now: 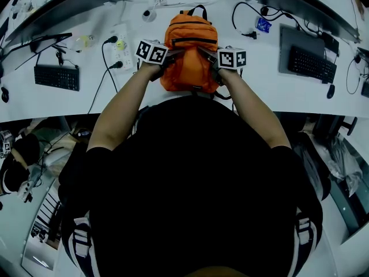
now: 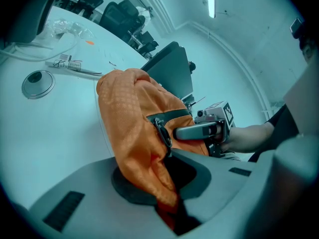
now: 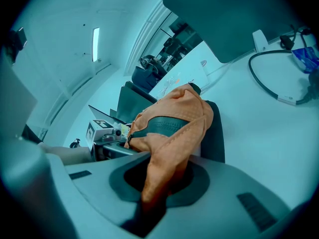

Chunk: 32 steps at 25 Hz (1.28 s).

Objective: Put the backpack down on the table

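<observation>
The orange backpack (image 1: 190, 53) looks soft and light: its thin, grid-textured fabric crumples into loose folds rather than holding a shape, and the body seems only partly filled, so I judge it will sag and tip once let go rather than stand firm. It is upright over the white table (image 1: 86, 105), near the person's edge, with its black top loop (image 1: 199, 9) pointing away. It appears to rest on the surface, though no view shows its bottom clearly enough to be sure. The left gripper (image 1: 173, 55) is clamped on a pinch of orange cloth at the bag's left side, beside the dark zipper band and its pull, and the right gripper (image 1: 206, 54) is clamped the same way on a fold at the right side, so the bag hangs between them. Such pinched cloth could slide in the jaws. The loop or the straps would be surer holds, but nothing here seems fragile. Around the bag lie a power strip (image 1: 118, 48), a coiled cable (image 1: 242, 17), and keyboards (image 1: 56, 77) well apart on either side.
</observation>
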Each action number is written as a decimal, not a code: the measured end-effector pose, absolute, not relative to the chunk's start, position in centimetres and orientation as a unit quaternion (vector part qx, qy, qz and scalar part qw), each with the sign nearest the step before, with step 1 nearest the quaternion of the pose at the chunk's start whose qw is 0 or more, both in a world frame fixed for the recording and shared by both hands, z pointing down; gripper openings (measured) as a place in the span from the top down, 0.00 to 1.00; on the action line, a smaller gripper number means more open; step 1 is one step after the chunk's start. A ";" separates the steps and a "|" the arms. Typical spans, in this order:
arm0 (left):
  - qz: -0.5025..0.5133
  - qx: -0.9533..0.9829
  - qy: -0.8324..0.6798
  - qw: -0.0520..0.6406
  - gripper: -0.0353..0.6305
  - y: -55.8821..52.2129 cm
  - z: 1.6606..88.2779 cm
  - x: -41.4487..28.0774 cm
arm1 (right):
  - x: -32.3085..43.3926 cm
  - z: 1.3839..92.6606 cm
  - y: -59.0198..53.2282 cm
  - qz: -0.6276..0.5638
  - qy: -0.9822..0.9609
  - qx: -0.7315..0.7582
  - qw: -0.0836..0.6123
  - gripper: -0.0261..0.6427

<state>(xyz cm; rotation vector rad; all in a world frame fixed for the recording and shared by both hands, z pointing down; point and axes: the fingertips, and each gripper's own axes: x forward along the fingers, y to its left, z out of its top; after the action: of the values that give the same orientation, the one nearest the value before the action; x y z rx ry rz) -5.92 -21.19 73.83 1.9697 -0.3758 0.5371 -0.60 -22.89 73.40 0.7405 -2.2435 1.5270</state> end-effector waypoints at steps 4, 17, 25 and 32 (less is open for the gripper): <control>0.221 0.815 -0.157 0.511 0.86 -21.2 73.9 -5.9 | -0.8 73.3 -22.8 0.543 -0.784 0.255 0.158 0.86; 0.233 0.808 -0.165 0.515 0.86 -21.4 74.1 -6.1 | -1.2 73.0 -23.1 0.519 -0.798 0.246 0.186 0.79; 0.224 0.809 -0.182 0.512 0.72 -21.7 73.7 -6.9 | -2.0 72.3 -23.1 0.485 -0.813 0.244 0.209 0.59; 0.223 0.808 -0.201 0.507 0.57 -21.7 73.5 -8.3 | -0.2 72.8 -23.6 0.469 -0.807 0.279 0.227 0.52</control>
<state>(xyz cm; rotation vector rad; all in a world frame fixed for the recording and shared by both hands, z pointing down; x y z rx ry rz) -8.33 -21.65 73.54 1.9487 -0.4848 0.5382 -0.18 -23.65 72.82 0.7701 -2.2233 1.2912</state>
